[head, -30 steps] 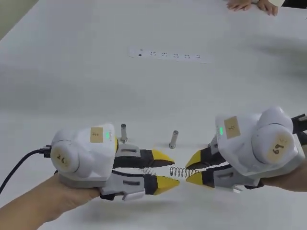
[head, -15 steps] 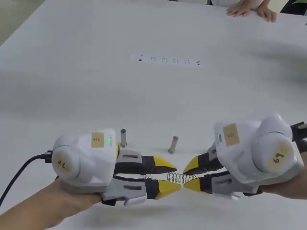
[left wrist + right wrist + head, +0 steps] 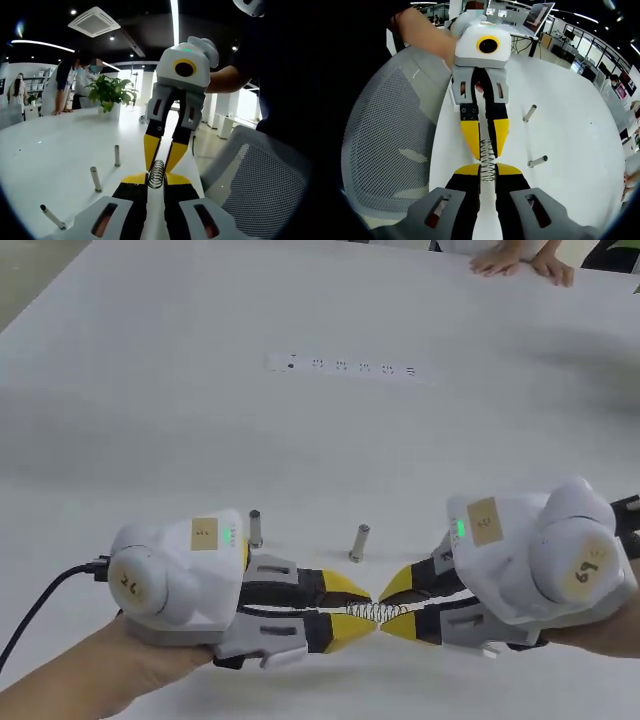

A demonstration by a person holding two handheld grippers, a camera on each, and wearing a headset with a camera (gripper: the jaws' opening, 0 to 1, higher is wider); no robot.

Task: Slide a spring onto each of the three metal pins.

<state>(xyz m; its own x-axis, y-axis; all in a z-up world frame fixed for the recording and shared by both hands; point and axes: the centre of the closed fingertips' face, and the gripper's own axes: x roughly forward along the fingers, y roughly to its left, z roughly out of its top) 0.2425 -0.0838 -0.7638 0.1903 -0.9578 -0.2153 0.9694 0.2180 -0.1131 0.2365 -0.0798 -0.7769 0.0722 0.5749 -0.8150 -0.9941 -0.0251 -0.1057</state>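
Note:
A small coil spring (image 3: 376, 611) hangs just above the white table (image 3: 200, 440), bridging the yellow tips of both grippers. My left gripper (image 3: 366, 609) and my right gripper (image 3: 389, 610) meet nose to nose, each shut on one end of it. In the left gripper view the spring (image 3: 156, 173) sits between my own tips (image 3: 156, 179), and the right gripper (image 3: 160, 168) reaches in from above. In the right gripper view the spring (image 3: 487, 159) runs from my tips (image 3: 488, 173) to the left gripper (image 3: 486, 151). Behind them stand two metal pins (image 3: 255, 528) (image 3: 358, 542). Three bare pins (image 3: 116, 155) (image 3: 95, 179) (image 3: 51, 216) show in the left gripper view.
A white power strip (image 3: 350, 365) lies across the table farther back. Another person's hands (image 3: 520, 255) rest at the far edge. A grey mesh chair (image 3: 385, 150) stands close to the table's near edge. A potted plant (image 3: 111, 92) and people are at the far end.
The two grippers have come closer together. The left gripper's jaws have narrowed onto the free end of the spring held by the right gripper.

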